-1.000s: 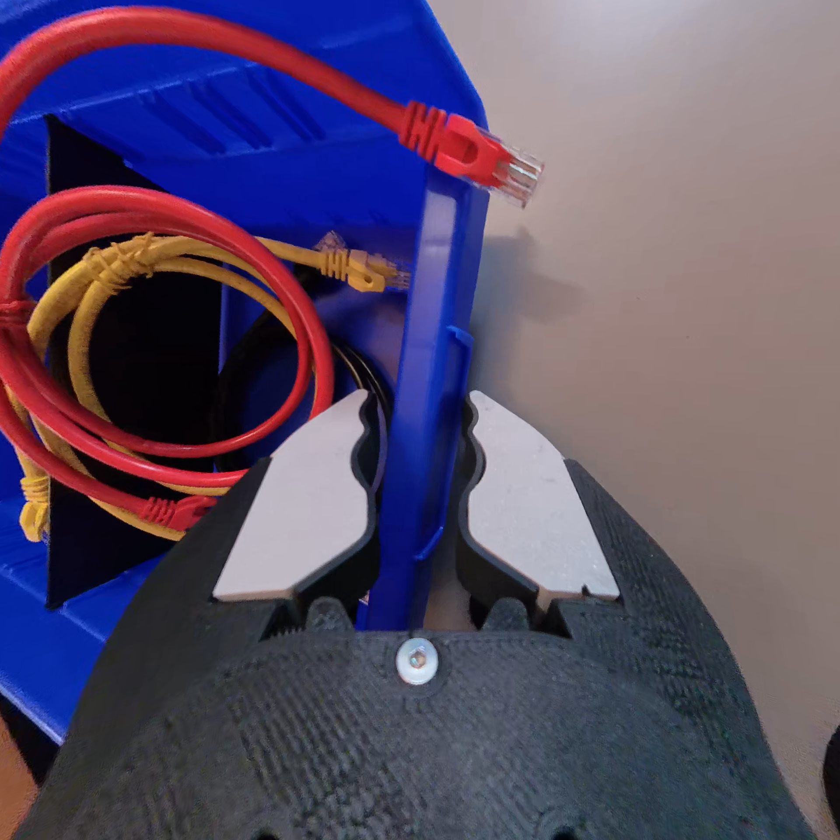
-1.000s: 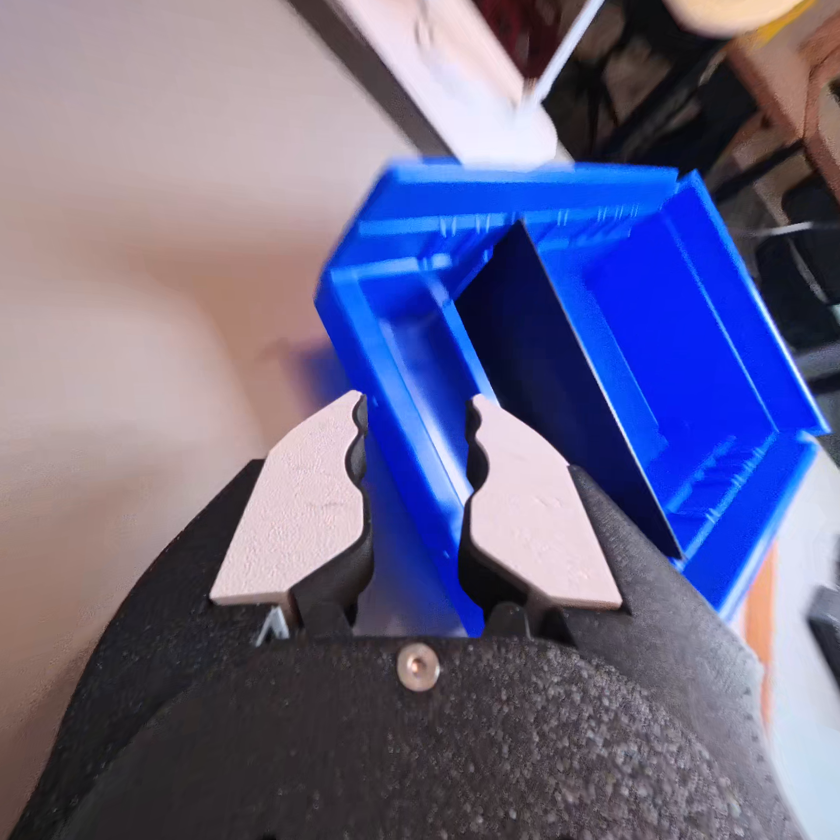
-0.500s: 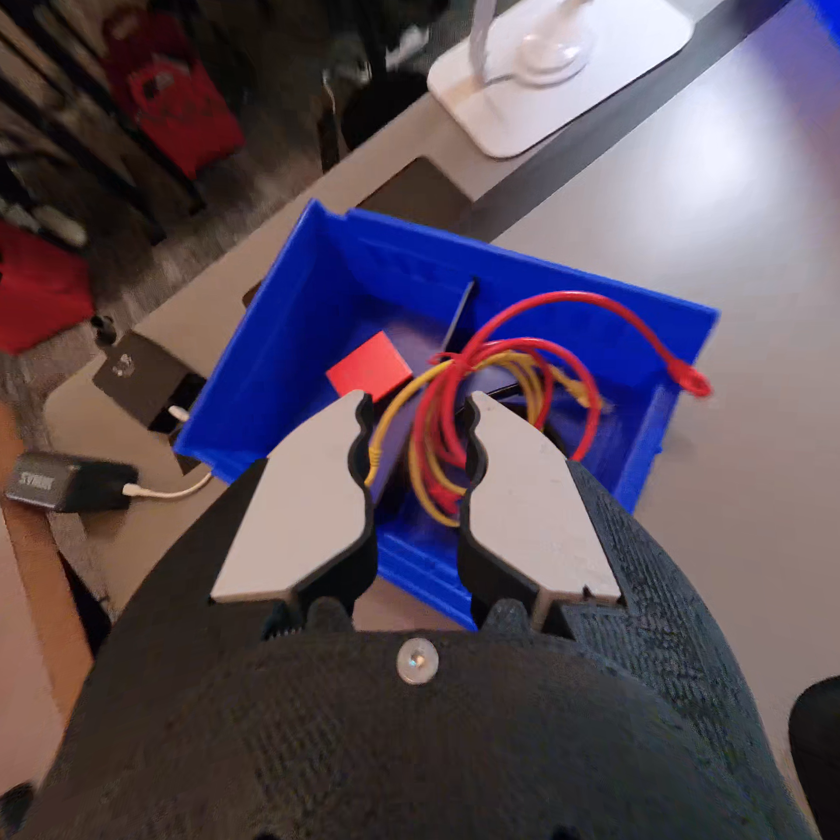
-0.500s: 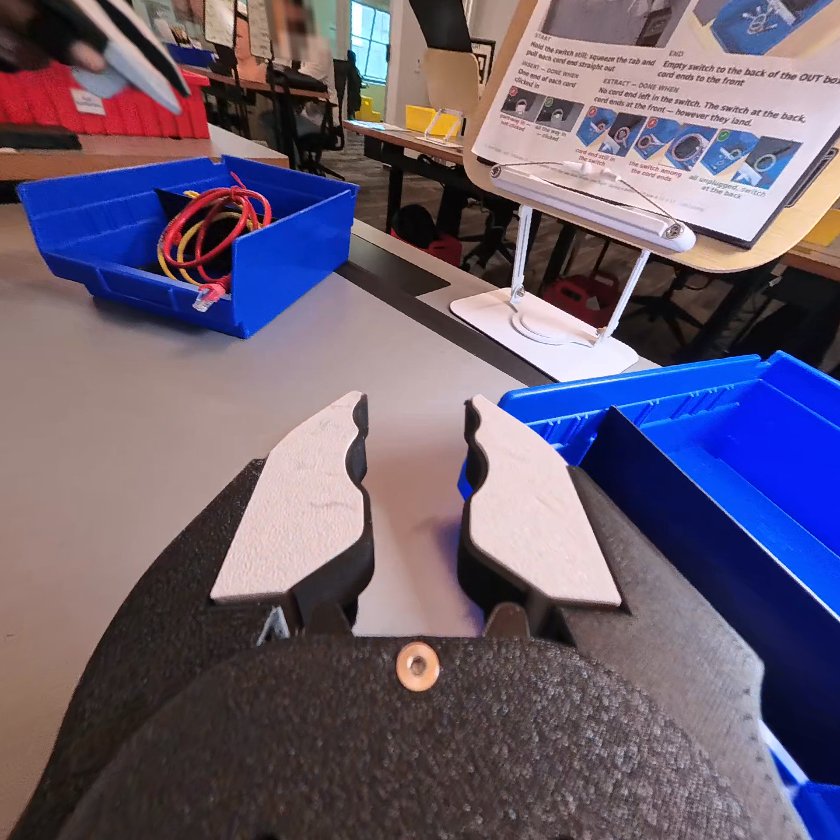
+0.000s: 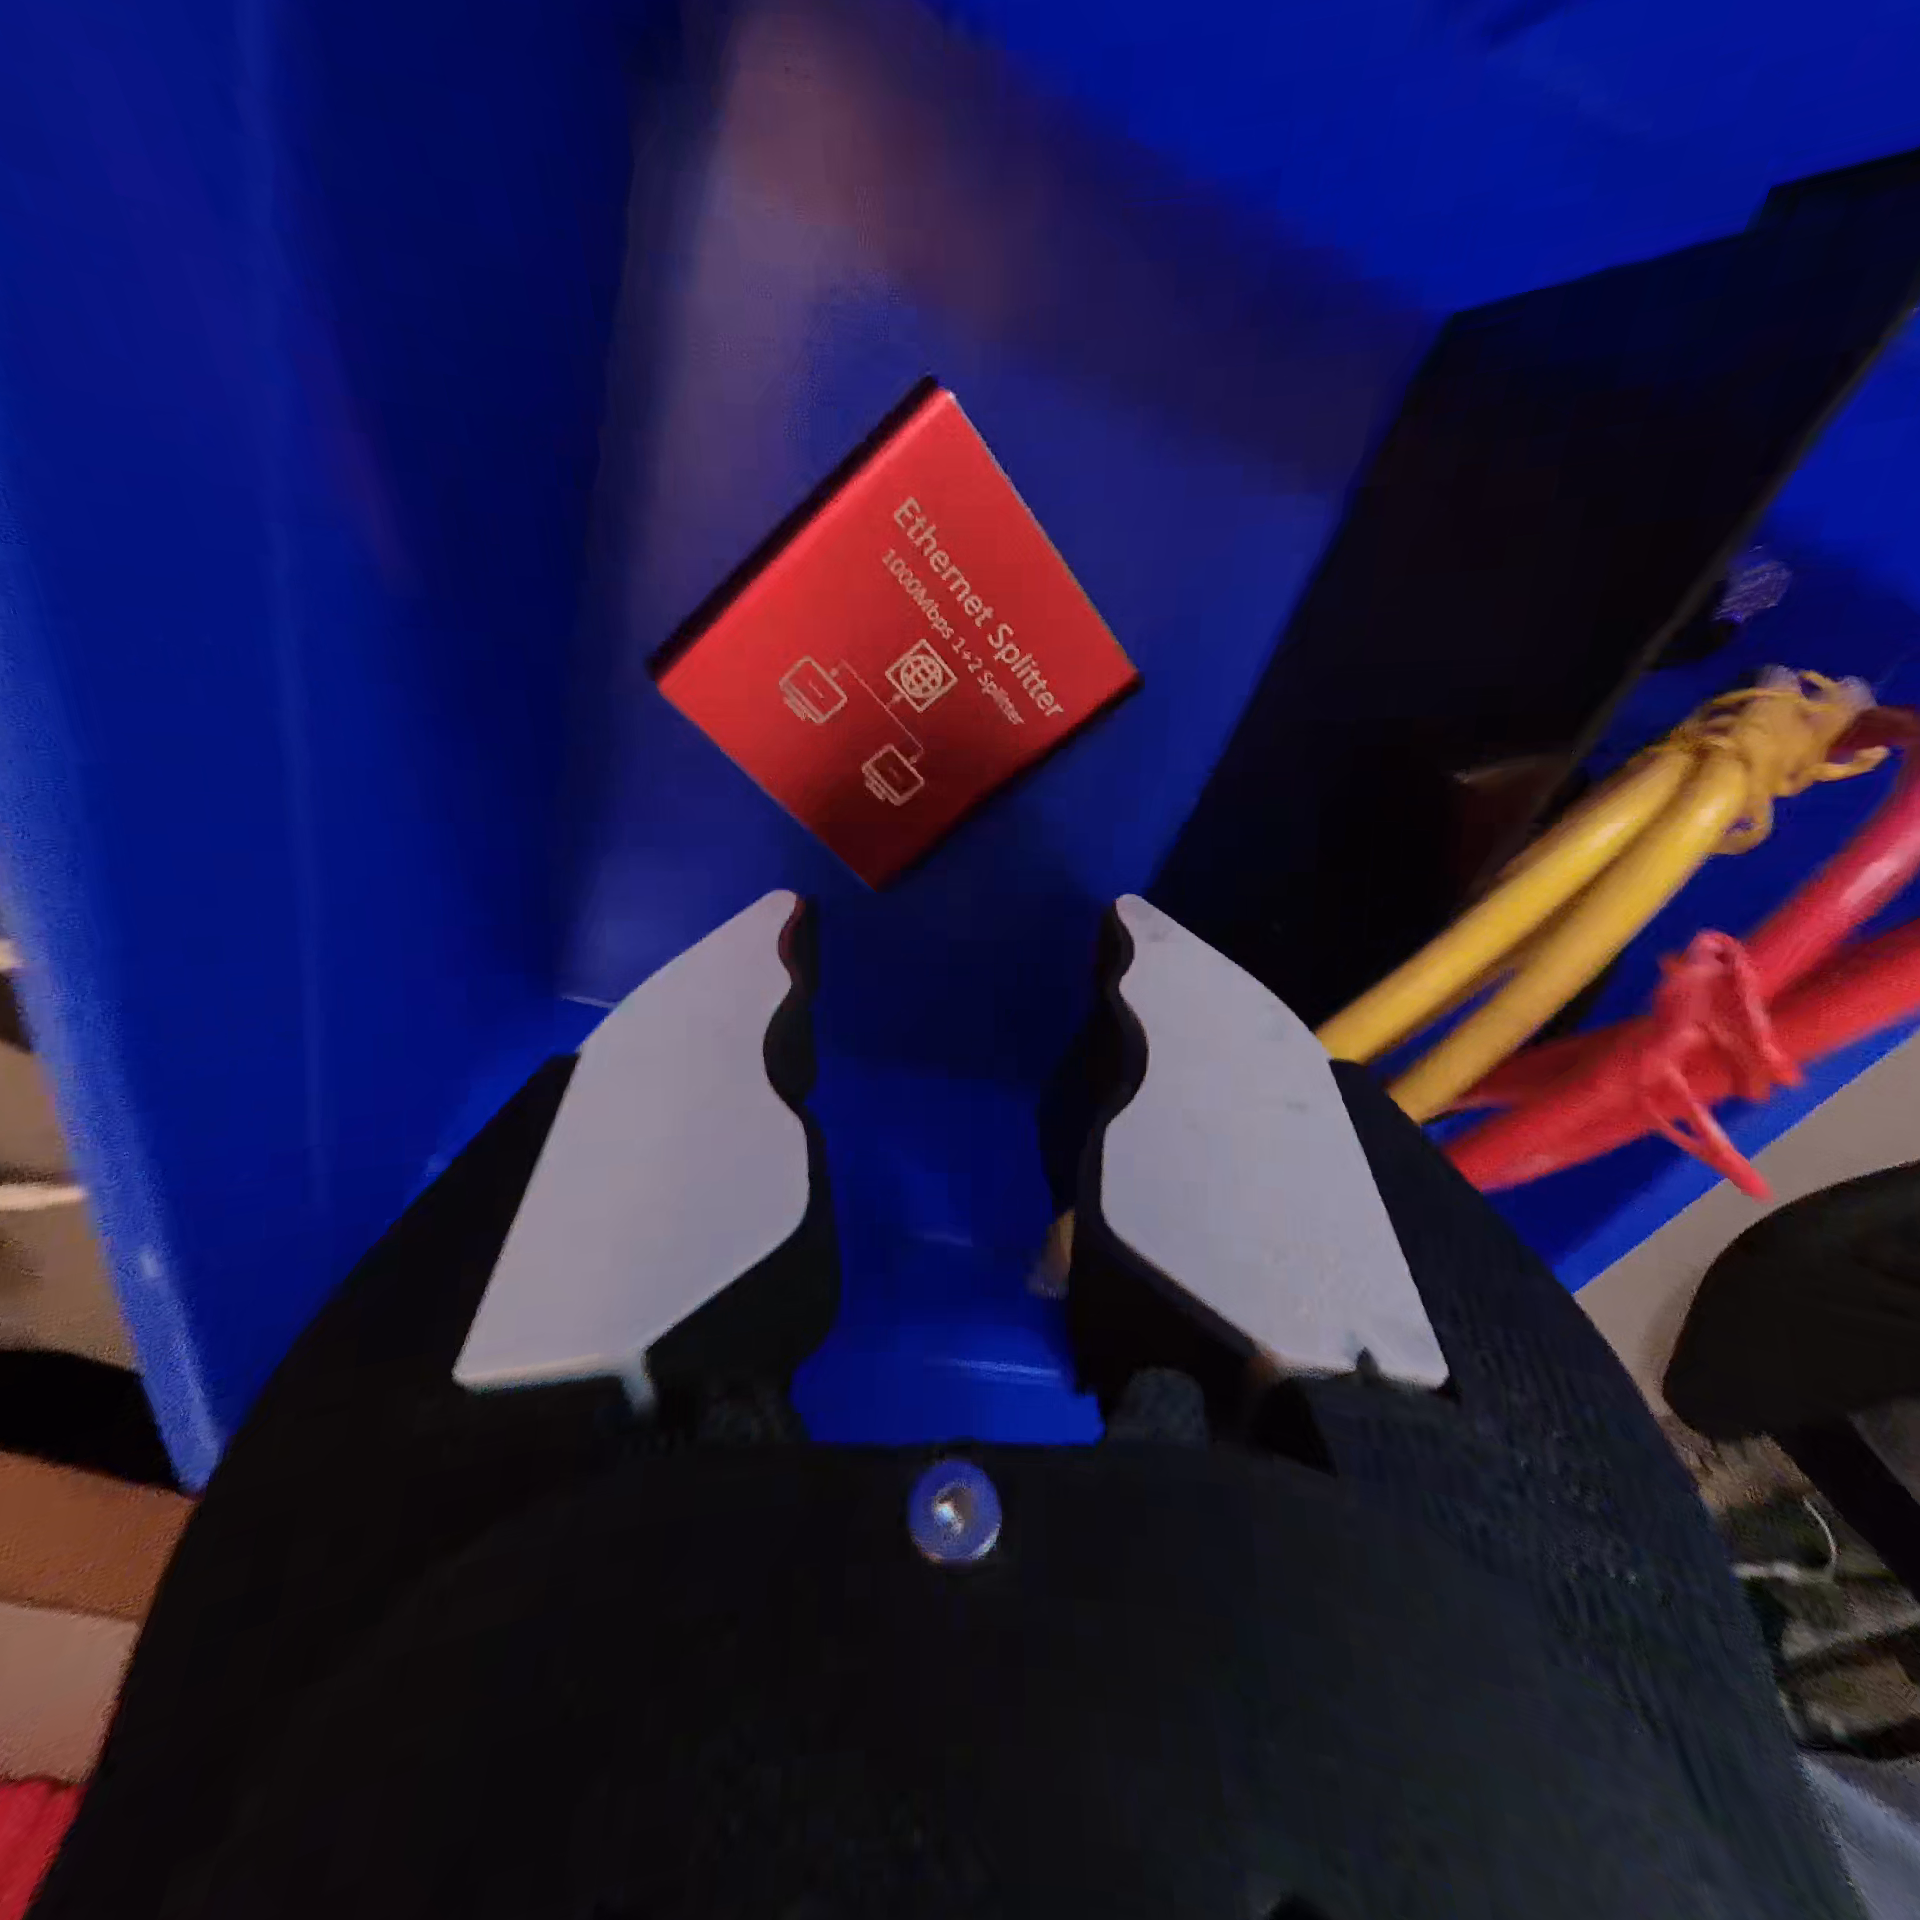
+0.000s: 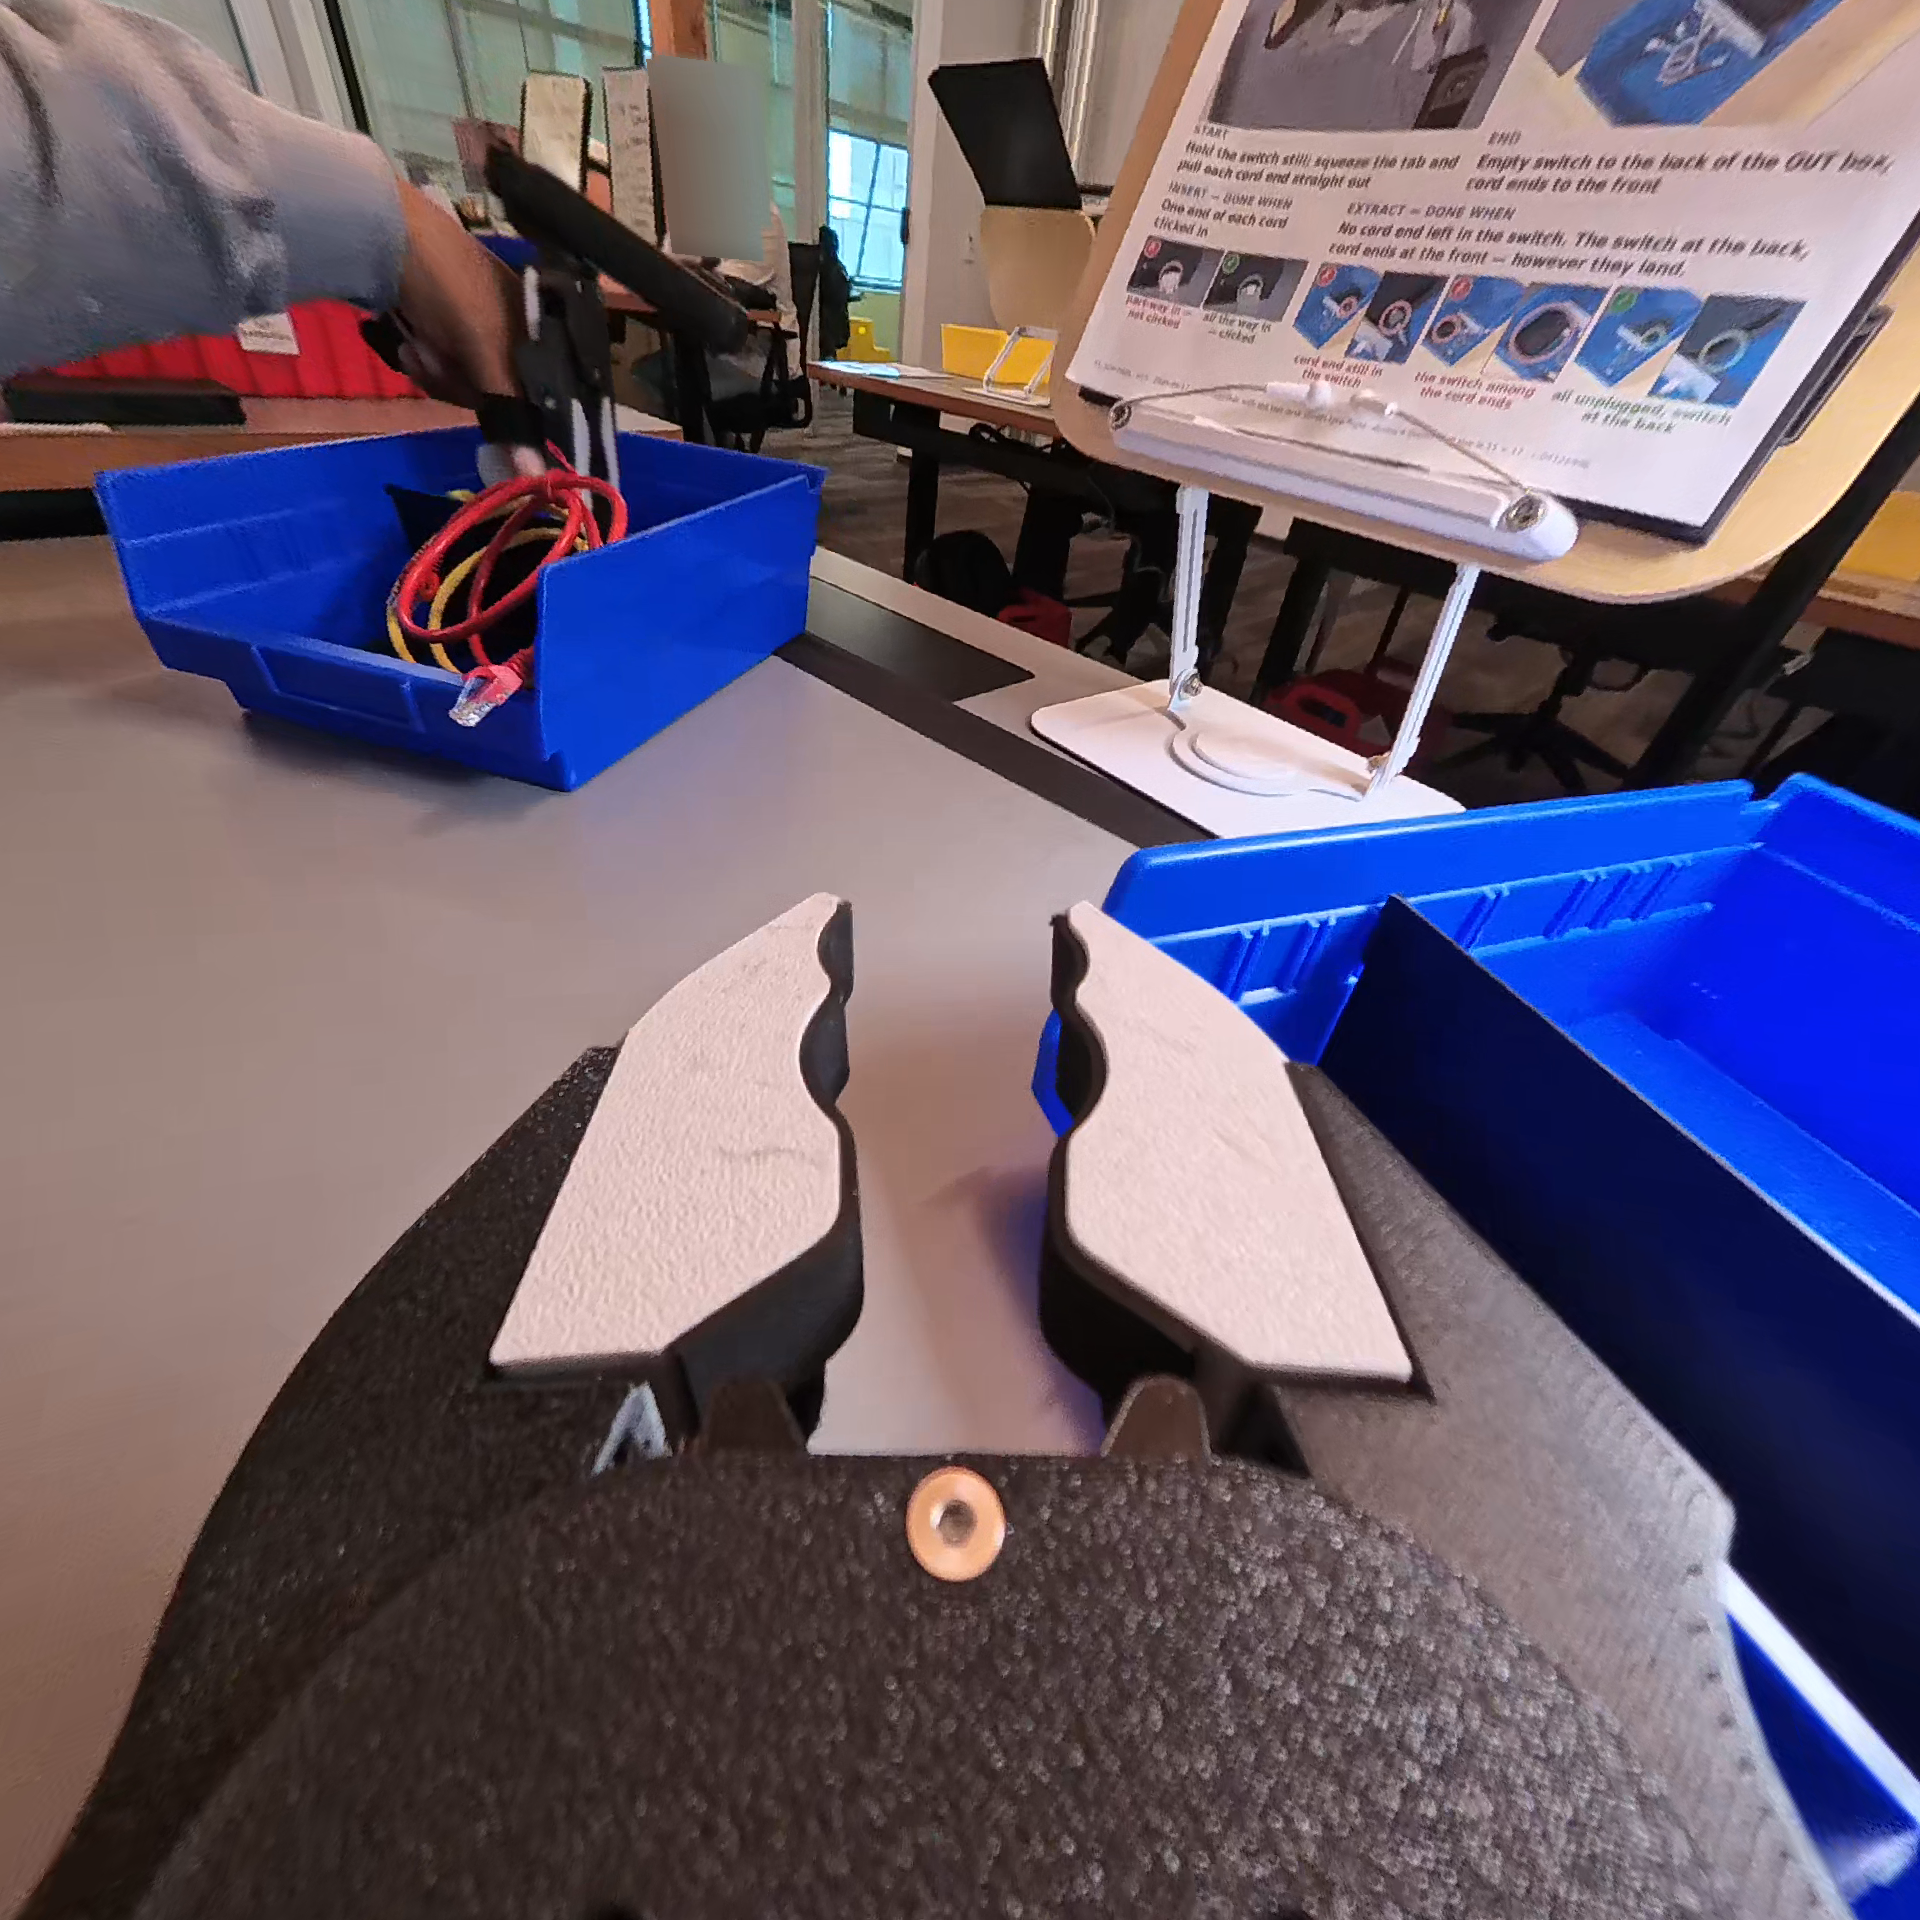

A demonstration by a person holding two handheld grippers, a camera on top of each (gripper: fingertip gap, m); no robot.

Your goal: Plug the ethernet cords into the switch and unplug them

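Red switch (image 5: 899, 639) in blue bin (image 5: 312, 520), open fingers (image 5: 665, 1153) near

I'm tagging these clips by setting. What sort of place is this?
Probably an open office or lab workspace used for task recording. A grey table holds blue parts bins, an illustrated instruction sheet stands on a white stand, and more desks and chairs fill the background.

Switch (image 5: 899, 639) ports not visible; yellow cords (image 5: 1538, 862) and red cords (image 5: 1704, 1049) blurred, cut off at right edge; near blue bin (image 6: 1288, 914) cropped right; black divider (image 5: 1455, 623) hides cord coils.
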